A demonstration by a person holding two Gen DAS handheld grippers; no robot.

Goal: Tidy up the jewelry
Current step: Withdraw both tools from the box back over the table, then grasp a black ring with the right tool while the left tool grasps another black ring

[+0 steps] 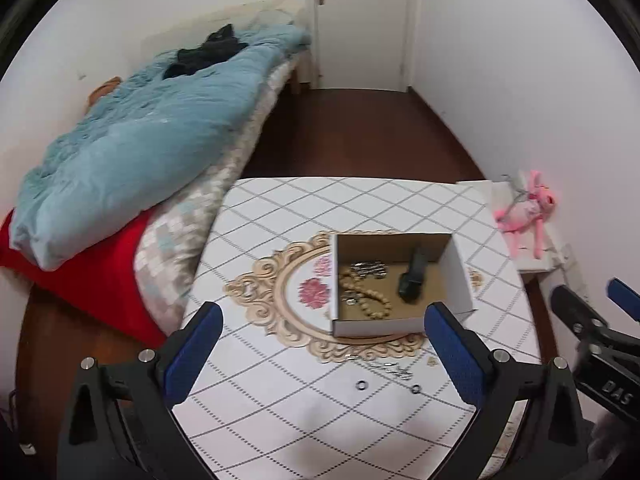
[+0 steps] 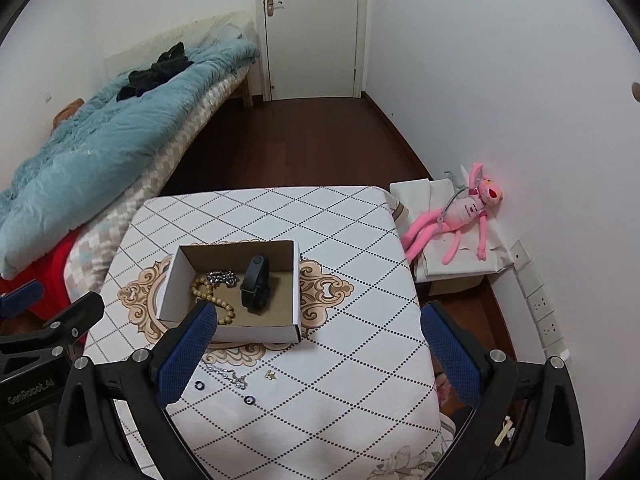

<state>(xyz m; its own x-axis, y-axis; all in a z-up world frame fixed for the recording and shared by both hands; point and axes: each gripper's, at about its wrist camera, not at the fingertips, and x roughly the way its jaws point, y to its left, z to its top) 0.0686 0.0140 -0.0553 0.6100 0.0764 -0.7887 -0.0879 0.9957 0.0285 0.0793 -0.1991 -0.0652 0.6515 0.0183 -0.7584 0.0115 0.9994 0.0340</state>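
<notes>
Left gripper (image 1: pixel 322 322) hung above the diamond-patterned white tabletop (image 1: pixel 280 216), blue-padded fingers (image 1: pixel 192 350) spread wide, nothing between them. Right gripper (image 2: pixel 320 338) was likewise wide apart and empty.

Open white cardboard box (image 2: pixel 298 280) sat just ahead of both pairs of fingers. Inside it: a black fitness band (image 2: pixel 256 284), a tan wooden bead bracelet (image 2: pixel 206 290) and a silver chain (image 2: pixel 220 277).

Loose on the tabletop, between the left fingers and nearer than the box: a thin silver necklace (image 1: pixel 390 368) and two small black rings (image 1: pixel 361 385). In the right view a small gold earring (image 2: pixel 271 375) lay just beside the necklace (image 2: pixel 228 374).
</notes>
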